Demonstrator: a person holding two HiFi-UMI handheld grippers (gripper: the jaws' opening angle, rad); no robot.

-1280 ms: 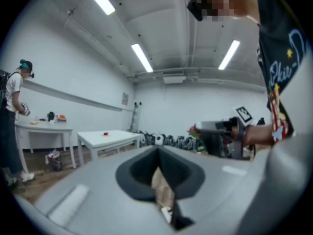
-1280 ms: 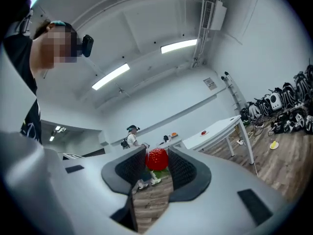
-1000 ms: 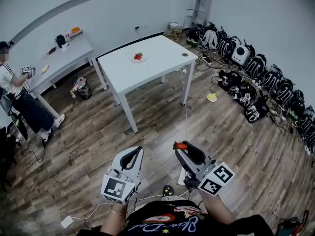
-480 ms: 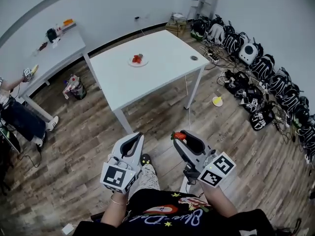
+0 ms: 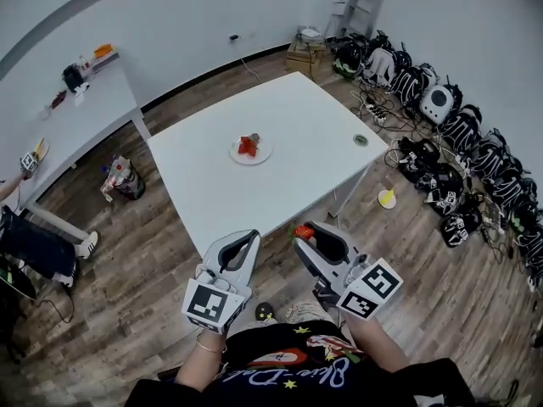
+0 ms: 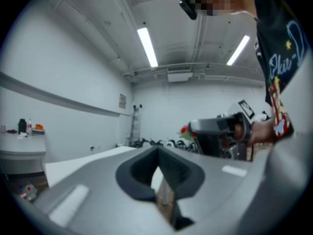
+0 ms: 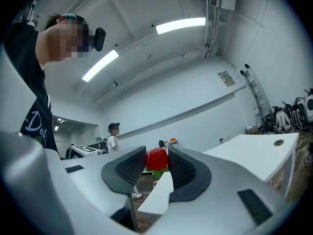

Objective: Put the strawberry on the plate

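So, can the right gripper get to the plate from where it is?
Probably, with a stretch: the right gripper, shut on the strawberry, is at the near edge of the table, and only bare tabletop lies before the mid-table plate.

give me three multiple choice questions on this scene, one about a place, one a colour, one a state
1. Where on the white table is the plate?
A. at its near edge
B. near its middle
C. on a corner

2. What colour is the body of the strawberry in the right gripper?
A. red
B. yellow
C. white

3. How do the jaws of the left gripper stand?
A. wide apart
B. shut on a strawberry
C. together with nothing between them

Answers:
1 B, since the head view shows the plate well in from every edge.
2 A, since the right gripper view shows a red fruit with green leaves between the jaws.
3 C, since the left gripper view shows the jaw tips meeting and nothing held.
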